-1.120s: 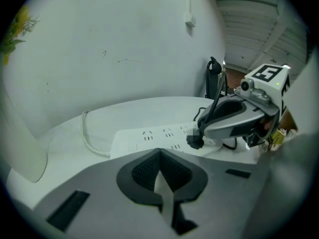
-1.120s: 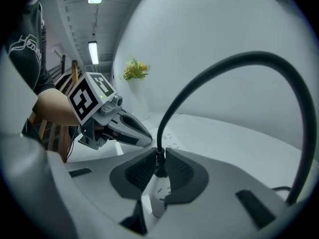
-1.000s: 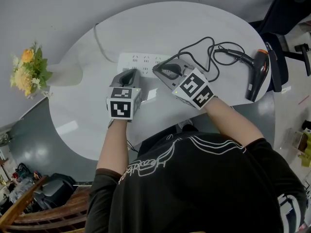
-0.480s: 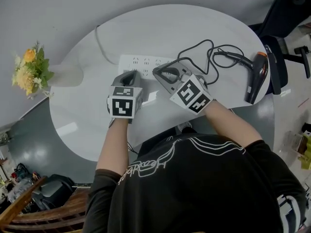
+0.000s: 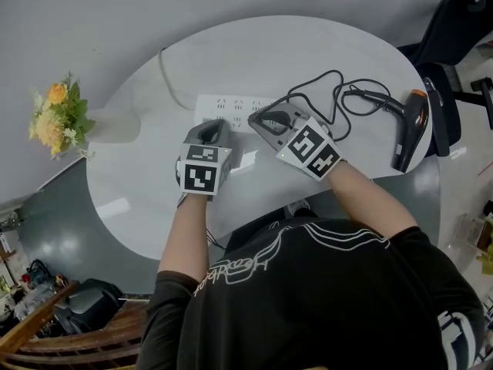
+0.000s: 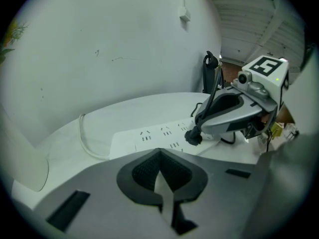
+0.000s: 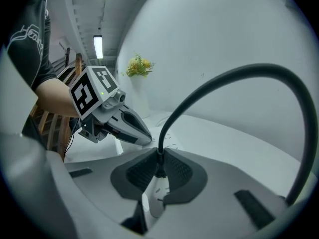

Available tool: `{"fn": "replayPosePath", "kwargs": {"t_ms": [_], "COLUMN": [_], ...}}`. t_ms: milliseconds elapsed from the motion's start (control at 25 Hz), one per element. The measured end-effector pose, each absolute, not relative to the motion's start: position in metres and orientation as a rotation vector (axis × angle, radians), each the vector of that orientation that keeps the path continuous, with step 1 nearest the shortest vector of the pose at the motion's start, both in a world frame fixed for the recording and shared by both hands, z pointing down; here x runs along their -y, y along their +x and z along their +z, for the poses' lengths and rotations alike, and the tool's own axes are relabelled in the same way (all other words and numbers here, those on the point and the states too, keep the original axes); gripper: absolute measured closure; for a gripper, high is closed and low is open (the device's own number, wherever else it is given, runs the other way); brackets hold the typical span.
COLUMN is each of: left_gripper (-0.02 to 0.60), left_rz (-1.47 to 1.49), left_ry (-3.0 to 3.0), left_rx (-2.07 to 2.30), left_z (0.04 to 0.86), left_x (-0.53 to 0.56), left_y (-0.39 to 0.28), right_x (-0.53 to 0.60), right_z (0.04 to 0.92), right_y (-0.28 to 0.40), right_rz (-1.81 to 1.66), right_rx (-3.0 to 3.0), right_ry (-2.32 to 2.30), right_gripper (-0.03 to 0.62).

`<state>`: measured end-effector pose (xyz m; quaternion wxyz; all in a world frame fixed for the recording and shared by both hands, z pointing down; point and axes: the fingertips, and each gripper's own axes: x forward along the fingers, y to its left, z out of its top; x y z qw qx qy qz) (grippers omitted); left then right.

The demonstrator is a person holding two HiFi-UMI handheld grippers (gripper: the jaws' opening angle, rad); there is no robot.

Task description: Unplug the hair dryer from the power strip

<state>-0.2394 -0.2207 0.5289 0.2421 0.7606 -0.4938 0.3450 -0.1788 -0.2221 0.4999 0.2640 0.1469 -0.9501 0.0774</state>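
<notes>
On the white oval table (image 5: 308, 41) lies a white power strip (image 5: 231, 105), also seen in the left gripper view (image 6: 149, 136). My right gripper (image 5: 255, 119) is shut on the black plug (image 6: 193, 136), which sits at the strip's surface; I cannot tell whether its prongs are in. In the right gripper view the cord (image 7: 224, 81) arcs up out of the shut jaws of my right gripper (image 7: 158, 169). The cord (image 5: 333, 91) loops over to the black hair dryer (image 5: 408, 133) at the table's right edge. My left gripper (image 5: 219, 124) (image 6: 159, 172) is shut, its tips over the strip's near left part.
The strip's white cable (image 5: 166, 75) runs off the far left. A white vase (image 5: 115, 122) with flowers (image 5: 55, 118) stands at the table's left edge. A black chair (image 5: 454, 29) is beyond the right side.
The head camera has shifted a little. Both grippers keep their places at the strip, and the right one stays shut on the plug.
</notes>
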Motion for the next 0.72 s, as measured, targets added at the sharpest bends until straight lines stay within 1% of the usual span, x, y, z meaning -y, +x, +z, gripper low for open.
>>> {"fn": "replayPosePath", "kwargs": {"t_ms": [120,480,560,720], "left_gripper": [0.58,0.58,0.58,0.58], "left_rz": [0.928,0.924,0.925,0.93], "left_ry": [2.066,2.049,2.053,2.06], "left_rx": [1.351,1.345,1.34,1.322], "left_z": [0.5291,0.5294,0.5293,0.5295], "left_x": [0.2214,0.2211,0.2209,0.2212], "left_y": [-0.2398,-0.2395,-0.2398,-0.2403], "right_x": [0.2238,0.2157,0.216,0.223], "right_z": [0.4992,0.4977,0.4979,0.4999], "right_y": [-0.1787,-0.1801,-0.1799,-0.1773], "right_rz": [0.231,0.018,0.049,0.247], "right_rx": [2.572,2.57,2.573,2.597], "right_ry": [0.398,0.349,0.345,0.394], "right_gripper": [0.568,0.568,0.568,0.568]}}
